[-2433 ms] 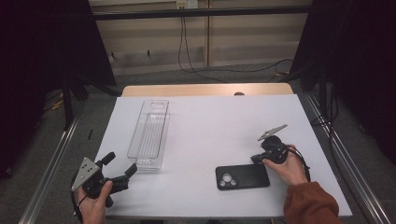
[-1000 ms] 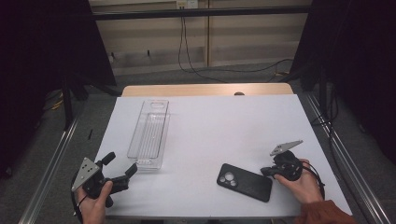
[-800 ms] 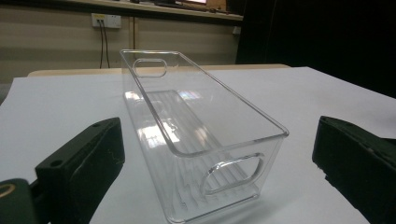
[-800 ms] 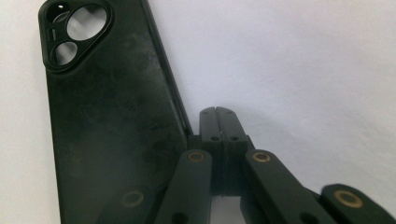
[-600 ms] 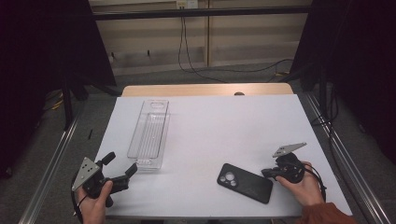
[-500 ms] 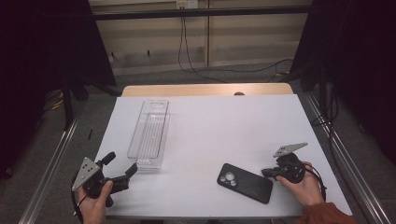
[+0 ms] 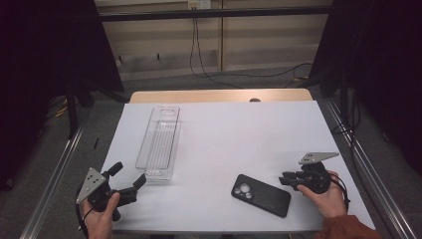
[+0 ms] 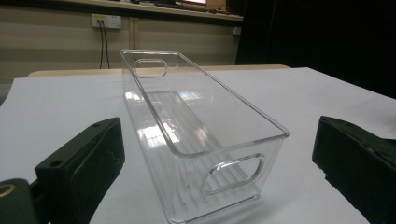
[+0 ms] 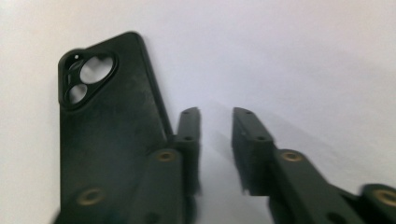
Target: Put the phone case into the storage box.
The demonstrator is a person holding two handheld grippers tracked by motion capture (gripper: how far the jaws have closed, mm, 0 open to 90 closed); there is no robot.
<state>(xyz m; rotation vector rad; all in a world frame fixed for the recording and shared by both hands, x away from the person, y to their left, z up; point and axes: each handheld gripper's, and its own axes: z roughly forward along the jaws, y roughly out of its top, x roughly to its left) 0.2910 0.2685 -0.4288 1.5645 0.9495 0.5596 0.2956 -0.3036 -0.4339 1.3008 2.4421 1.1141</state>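
**Jaws off the case, tray empty**

Jaws of the right gripper (image 9: 215, 154) have just been opening; they stand part open with only bare bench (image 7: 239, 134) between them, and the phone case (image 9: 109, 126) lies flat beside one jaw, touching or nearly so. Left gripper (image 8: 215, 154): jaws wide open, gripping nothing, aimed at the near end of the tray (image 8: 205, 135).

Places, from the tray in the high view (image 7: 159, 142): case (image 7: 261, 194) well apart to its right, near the bench's front edge; right gripper (image 7: 291, 180) just beyond the case; left gripper (image 7: 130, 177) just in front of the tray's near end.

Risks, as judged:
- Case is thin and flat; jaws closing from the side may slide it toward the front edge rather than lift it.
- Grip on one edge alone could let it pivot and drop.
- Left jaws, if advanced, could nudge the light tray askew.

Container: clear tray, upright, ribbed floor, handle cut-outs at both ends. Nothing inside.
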